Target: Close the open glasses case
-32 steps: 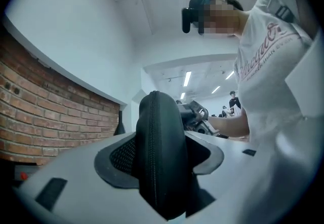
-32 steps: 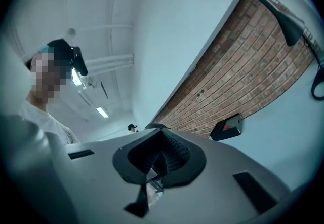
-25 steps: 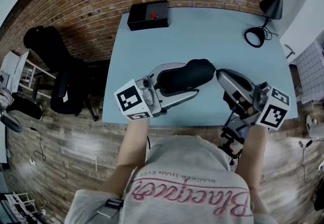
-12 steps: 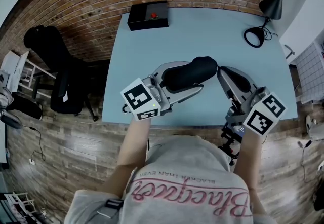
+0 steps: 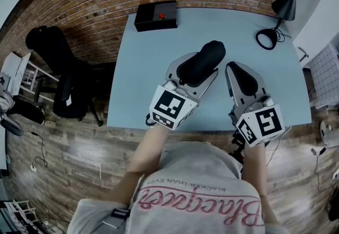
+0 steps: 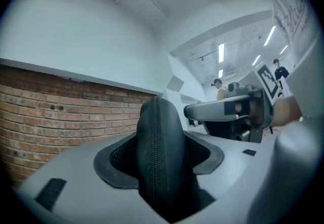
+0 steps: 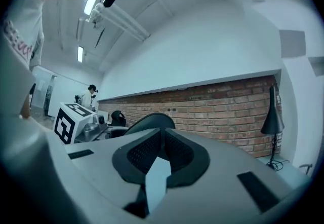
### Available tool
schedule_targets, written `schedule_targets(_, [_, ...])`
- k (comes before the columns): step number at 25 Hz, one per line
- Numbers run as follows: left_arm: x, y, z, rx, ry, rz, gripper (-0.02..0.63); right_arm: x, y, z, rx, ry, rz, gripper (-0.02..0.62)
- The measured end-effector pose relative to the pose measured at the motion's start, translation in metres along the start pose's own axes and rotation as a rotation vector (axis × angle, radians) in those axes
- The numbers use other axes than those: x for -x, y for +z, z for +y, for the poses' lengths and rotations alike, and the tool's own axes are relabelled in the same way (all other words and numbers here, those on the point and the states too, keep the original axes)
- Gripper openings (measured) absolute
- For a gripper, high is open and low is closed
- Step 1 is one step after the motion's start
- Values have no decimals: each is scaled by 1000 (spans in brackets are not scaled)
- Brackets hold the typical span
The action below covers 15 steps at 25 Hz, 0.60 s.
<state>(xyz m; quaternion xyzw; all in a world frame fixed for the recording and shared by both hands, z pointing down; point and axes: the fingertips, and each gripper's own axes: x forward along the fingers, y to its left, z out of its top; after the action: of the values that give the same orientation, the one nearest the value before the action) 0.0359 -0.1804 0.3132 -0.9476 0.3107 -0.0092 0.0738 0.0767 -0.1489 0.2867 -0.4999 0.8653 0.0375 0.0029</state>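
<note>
I'm squeezing the glasses case in my left gripper, its halves looking pressed together already, right gripper hovering clenched and empty.

The black zippered fabric glasses case has its near end hidden between the left gripper's jaws; in the left gripper view its lower part sinks into shadow there.
</note>
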Motion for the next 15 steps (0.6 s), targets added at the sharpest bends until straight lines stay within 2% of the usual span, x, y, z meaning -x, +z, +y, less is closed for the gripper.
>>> schedule_targets(4, [3, 4, 18, -12, 174, 5, 256, -2, -4, 8, 92, -33, 12, 21])
schedule_targets(7, [4, 10, 24, -22, 250, -13, 256, -2, -7, 9, 110, -46, 12, 21])
schedule_targets(10, [4, 17, 22, -32, 274, -37, 258, -2, -8, 10, 125, -66, 4, 21])
schedule_targets(15, [3, 21, 12, -32, 262, -57, 258, -3, -9, 11, 135, -103, -15, 21])
